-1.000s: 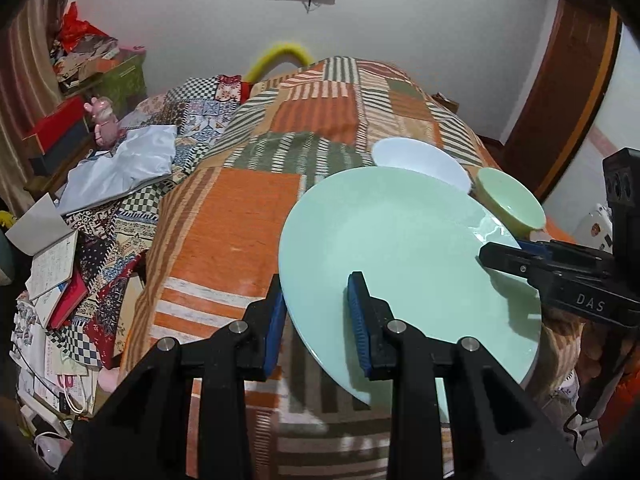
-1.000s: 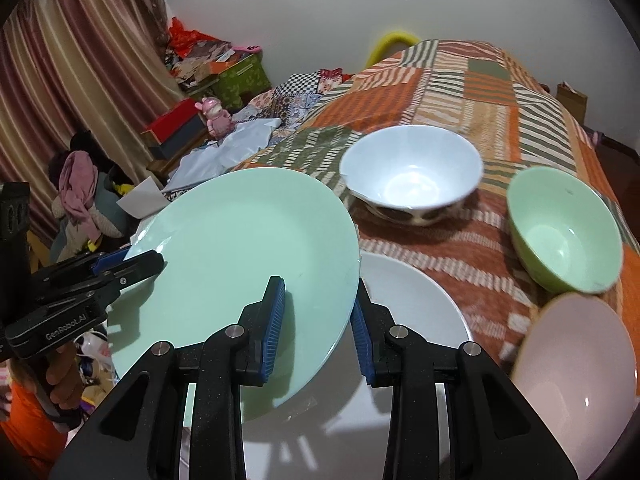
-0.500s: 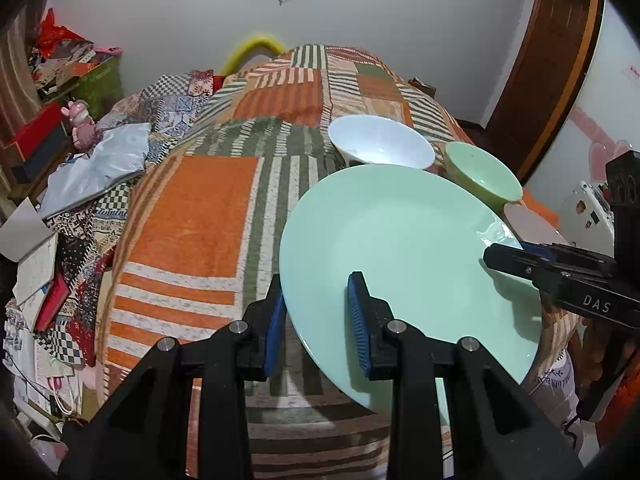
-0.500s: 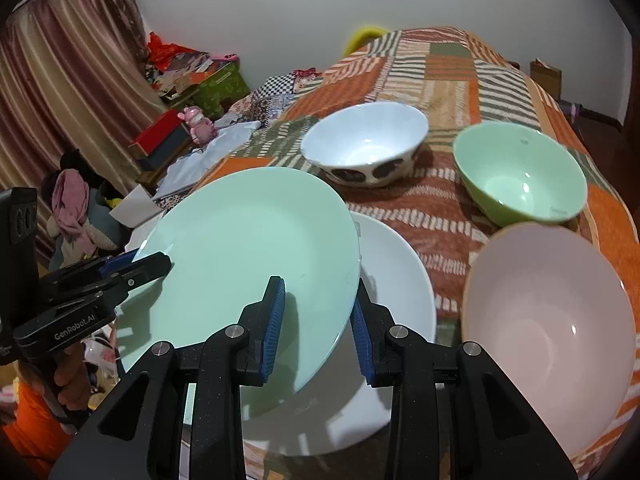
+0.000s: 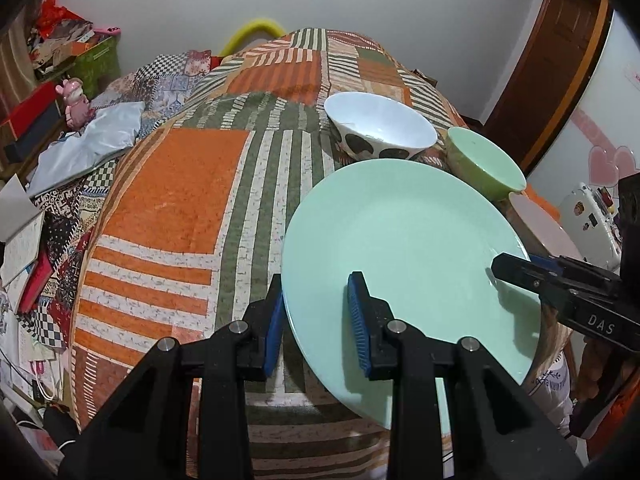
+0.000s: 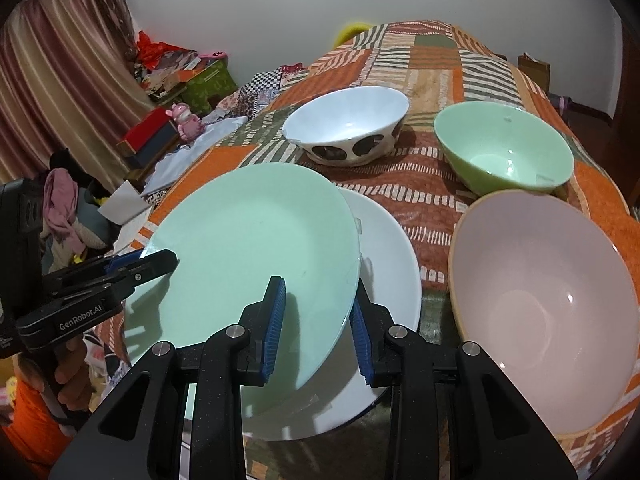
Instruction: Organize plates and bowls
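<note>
Green plate (image 6: 256, 248) held between both grippers, tilted, above a white plate (image 6: 384, 264) that lies on the patchwork bedspread (image 5: 180, 208).

Left gripper (image 5: 316, 320): plate rim sits between its blue-padded fingers (image 5: 358, 320), one pad on the plate's upper face, the other under the near-left edge. Fingers clamped on the green plate. In the right wrist view the same gripper (image 6: 160, 258) bites the plate's left edge; its body reads "GenRobot.AI".

Right gripper (image 6: 316, 320): fingers (image 6: 276, 320) straddle the plate's near-right rim, one pad on top, the other below the edge, over the white plate. Clamped on the green plate as well. In the left wrist view it (image 5: 500, 268) comes in from the right onto the far rim; lettering "DAS" on its side.

Other dishes on the bedspread:
- white bowl (image 6: 346, 124) with dark spots on its outer wall, beyond the plates, upright
- green bowl (image 6: 504, 148) to its right, upright, apart from it
- pink bowl (image 6: 540, 296) nearest, right of the white plate, just beside it; touching or not, cannot tell

Left of the bed: a pink toy figure (image 6: 186, 120) and a red box (image 6: 148, 130).
</note>
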Tool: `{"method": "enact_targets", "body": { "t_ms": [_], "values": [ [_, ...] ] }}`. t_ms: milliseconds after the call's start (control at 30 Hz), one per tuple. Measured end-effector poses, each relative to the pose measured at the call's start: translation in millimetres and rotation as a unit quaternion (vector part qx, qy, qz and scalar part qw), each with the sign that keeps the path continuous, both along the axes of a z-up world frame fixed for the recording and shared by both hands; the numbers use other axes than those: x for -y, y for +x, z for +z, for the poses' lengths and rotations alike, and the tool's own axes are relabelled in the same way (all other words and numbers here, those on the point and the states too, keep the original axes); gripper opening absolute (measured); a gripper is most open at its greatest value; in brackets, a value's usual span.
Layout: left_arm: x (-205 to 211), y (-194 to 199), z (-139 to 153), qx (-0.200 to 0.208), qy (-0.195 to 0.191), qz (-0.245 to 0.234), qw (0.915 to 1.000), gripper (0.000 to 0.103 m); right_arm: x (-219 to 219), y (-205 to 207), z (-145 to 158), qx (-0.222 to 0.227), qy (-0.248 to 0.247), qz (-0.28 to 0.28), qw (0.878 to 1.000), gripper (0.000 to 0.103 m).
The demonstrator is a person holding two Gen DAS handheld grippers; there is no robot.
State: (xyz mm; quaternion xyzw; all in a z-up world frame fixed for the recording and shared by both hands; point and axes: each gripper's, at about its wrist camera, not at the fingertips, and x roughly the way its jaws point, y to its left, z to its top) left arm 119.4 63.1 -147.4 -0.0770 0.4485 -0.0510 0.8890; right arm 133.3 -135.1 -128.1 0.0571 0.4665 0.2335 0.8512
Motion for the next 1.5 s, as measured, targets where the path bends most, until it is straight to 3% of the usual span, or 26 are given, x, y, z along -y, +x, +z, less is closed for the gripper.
{"method": "enact_targets", "body": {
  "t_ms": [367,567,1000,1500],
  "values": [
    [0.3,8.2,-9.7,-0.009,-0.009,0.003,0.9999,0.029,-5.2,-8.2,-2.5,0.017,-0.024,-0.013,0.999,0.029],
    [8.5,14.5,-17.1,-0.018,-0.003,-0.008,0.9998,0.029,3.9,-6.5,-16.2,-0.011,-0.014,-0.038,0.999,0.029],
    [15.5,25.3,-26.9,-0.023,0.014,-0.007,0.9996,0.029,7.2,-14.7,-12.5,-0.004,-0.004,-0.045,0.999,0.029],
    [18.9,4.6,-6.4,0.0,0.037,-0.007,0.9993,0.029,14.6,-23.0,-5.8,-0.005,-0.005,-0.04,0.999,0.028]
  ]
}}
